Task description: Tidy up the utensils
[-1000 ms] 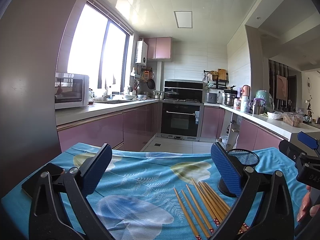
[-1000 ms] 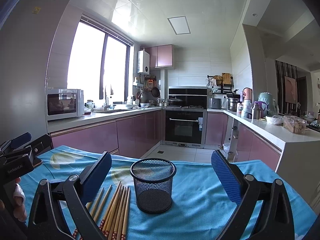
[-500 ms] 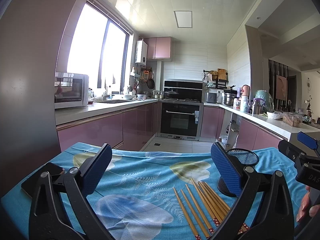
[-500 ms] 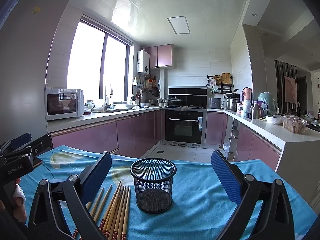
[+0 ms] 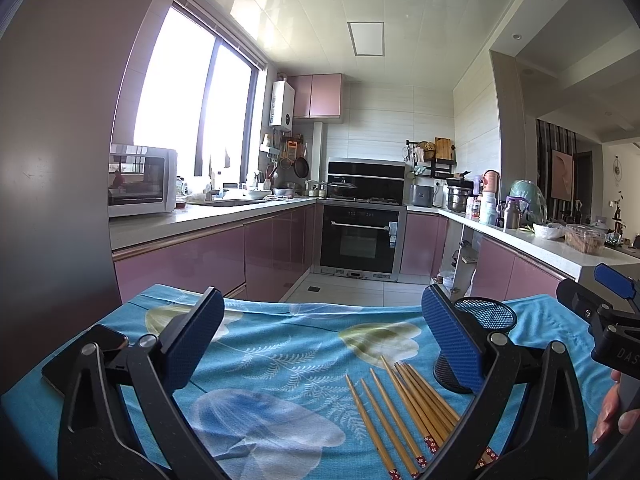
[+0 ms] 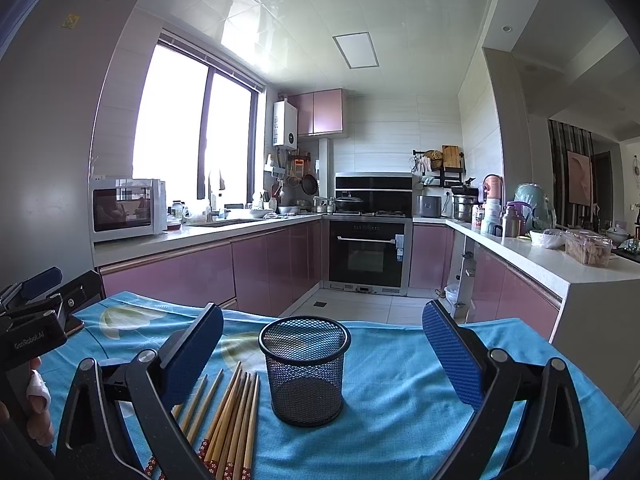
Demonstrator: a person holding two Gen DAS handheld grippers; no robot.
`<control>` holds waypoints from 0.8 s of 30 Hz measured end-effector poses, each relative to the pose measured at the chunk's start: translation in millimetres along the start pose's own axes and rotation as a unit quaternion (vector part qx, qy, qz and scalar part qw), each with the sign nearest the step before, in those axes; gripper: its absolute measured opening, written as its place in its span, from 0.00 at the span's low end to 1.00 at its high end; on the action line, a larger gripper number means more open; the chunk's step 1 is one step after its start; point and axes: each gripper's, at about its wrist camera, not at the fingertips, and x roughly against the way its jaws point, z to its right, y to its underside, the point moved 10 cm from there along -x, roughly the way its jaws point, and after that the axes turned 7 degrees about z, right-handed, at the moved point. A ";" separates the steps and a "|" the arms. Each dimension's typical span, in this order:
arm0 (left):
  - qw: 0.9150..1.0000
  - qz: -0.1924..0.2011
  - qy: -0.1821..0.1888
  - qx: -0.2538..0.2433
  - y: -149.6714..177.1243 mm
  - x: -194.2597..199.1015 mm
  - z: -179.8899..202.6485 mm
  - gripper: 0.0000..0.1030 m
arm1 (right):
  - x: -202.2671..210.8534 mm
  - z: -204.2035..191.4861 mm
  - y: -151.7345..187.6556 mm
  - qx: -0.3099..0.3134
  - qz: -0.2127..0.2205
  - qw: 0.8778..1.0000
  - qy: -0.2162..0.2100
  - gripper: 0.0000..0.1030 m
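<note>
Chopsticks (image 6: pixel 234 420) are lying bunched on the counter (image 6: pixel 400 400), just beside the mesh cup (image 6: pixel 305 372). Both grippers, left (image 5: pixel 320 344) and right (image 6: pixel 320 344), are hovering, jaws wide apart, empty. Judging sticks light, stiff, slippery; pinching mid-length looks best.

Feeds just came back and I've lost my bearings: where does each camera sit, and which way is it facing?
Left wrist: on the left claw, open, facing the kitchen over the blue tablecloth; chopsticks lower right, the right claw and a hand at the right edge.
Right wrist: on the right claw, open, mesh cup centred between its fingers; the left claw and a hand at the left edge.
Shared: chopsticks, cup, tablecloth, oven.
</note>
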 end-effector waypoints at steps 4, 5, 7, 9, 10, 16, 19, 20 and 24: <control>1.000 0.000 0.000 0.000 -0.1 0.0 0.4 0.95 | 0.2 0.1 0.4 0.001 0.000 1.000 0.001 0.94; 1.000 0.000 0.001 0.000 -0.4 0.1 0.6 0.95 | -0.2 0.3 0.4 0.000 -0.001 1.000 0.000 0.94; 1.000 0.000 0.001 0.001 -0.7 0.4 0.5 0.95 | -0.1 0.4 0.3 0.000 0.000 1.000 0.000 0.94; 1.000 -0.001 0.001 0.000 -0.4 0.1 0.5 0.95 | -0.2 0.2 0.6 0.000 -0.001 1.000 -0.001 0.94; 1.000 0.000 0.000 0.001 -0.3 0.3 0.4 0.95 | -1.5 -0.4 1.9 0.000 -0.002 1.000 0.000 0.94; 1.000 0.000 0.000 0.001 -0.3 0.1 0.4 0.95 | -1.4 -0.6 1.3 0.000 -0.001 1.000 0.000 0.94; 1.000 0.000 0.001 0.001 -0.3 0.4 0.3 0.95 | -1.3 -0.5 1.3 0.001 -0.001 1.000 0.000 0.94; 1.000 0.000 0.000 0.001 -0.3 0.1 0.2 0.95 | -1.4 -0.5 1.2 0.001 -0.001 1.000 0.000 0.94; 1.000 0.000 0.000 0.001 -0.3 0.1 -0.1 0.94 | -0.8 -0.9 1.2 0.001 -0.002 1.000 -0.001 0.94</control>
